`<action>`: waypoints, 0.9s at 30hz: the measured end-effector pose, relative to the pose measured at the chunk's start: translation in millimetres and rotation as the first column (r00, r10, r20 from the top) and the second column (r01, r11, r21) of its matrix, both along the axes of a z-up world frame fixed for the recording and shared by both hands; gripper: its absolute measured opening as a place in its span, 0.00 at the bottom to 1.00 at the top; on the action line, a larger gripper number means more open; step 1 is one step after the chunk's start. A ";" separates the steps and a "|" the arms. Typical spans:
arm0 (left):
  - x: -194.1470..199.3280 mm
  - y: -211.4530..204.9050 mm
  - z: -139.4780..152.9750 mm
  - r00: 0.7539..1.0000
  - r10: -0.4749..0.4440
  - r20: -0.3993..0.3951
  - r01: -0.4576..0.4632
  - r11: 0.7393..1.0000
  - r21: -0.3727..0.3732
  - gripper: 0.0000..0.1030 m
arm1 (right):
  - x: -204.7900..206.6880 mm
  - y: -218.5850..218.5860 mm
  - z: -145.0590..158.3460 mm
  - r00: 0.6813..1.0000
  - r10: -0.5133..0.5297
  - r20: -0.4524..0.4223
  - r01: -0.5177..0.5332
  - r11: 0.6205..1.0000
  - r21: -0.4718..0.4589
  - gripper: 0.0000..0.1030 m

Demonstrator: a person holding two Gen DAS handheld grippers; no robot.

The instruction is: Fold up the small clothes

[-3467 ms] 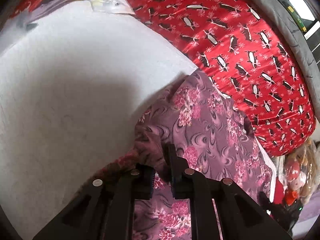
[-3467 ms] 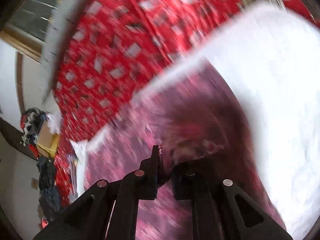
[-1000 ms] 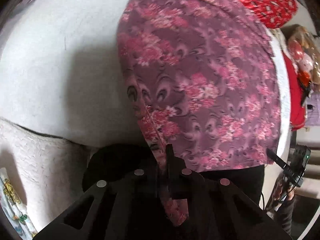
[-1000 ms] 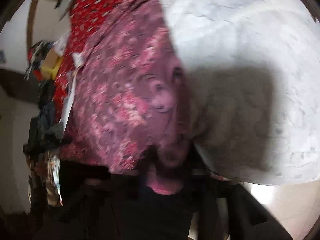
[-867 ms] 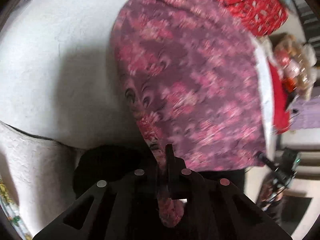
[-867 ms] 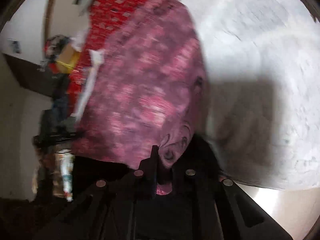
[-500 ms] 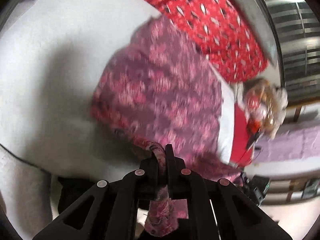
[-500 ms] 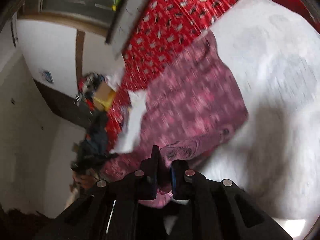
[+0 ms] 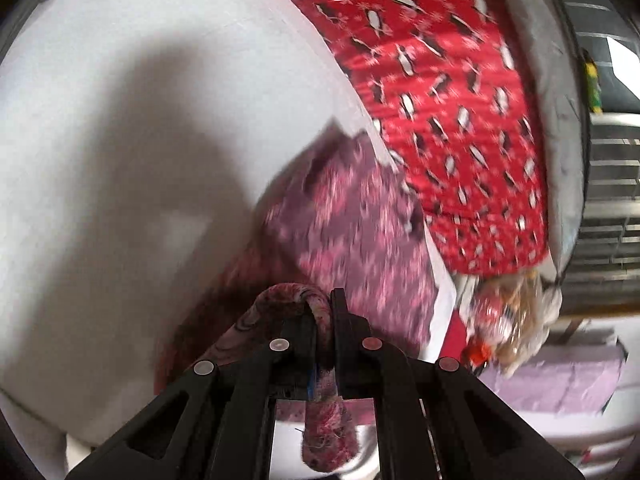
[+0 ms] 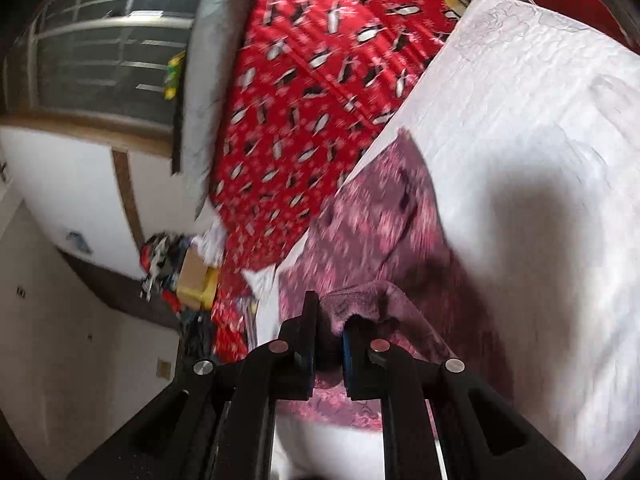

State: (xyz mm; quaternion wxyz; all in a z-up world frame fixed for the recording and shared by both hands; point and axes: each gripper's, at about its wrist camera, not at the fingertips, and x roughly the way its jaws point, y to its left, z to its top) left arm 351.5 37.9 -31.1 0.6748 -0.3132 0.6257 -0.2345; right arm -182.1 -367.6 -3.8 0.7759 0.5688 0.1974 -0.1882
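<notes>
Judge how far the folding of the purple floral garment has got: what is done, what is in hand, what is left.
Done: the purple floral garment lies on the white bed cover. In hand: the left claw and right claw each pinch its near edge, lifted. Left: no finished fold shows; the edge must be carried over, laid down and released.

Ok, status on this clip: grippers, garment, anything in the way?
Left gripper and right gripper both shut on the floral garment. Garment partly lifted, far end on the white sheet. Red penguin blanket alongside, not obstructing.
</notes>
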 end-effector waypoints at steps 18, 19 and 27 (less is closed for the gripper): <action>144.2 -67.9 -74.1 0.980 0.189 -0.066 -0.187 0.982 0.025 0.06 | 76.6 -125.0 -91.2 0.986 -0.158 -0.046 0.163 0.970 0.181 0.18; 144.1 -68.7 -68.1 0.984 0.171 -0.041 -0.171 0.985 0.014 0.06 | 75.0 -124.2 -88.7 0.987 -0.158 -0.030 0.161 0.972 0.173 0.21; 76.2 -94.5 -35.9 0.962 -0.212 0.175 0.208 0.977 0.040 0.30 | 46.7 -111.3 -48.7 0.972 -0.216 0.087 0.212 0.976 0.059 0.44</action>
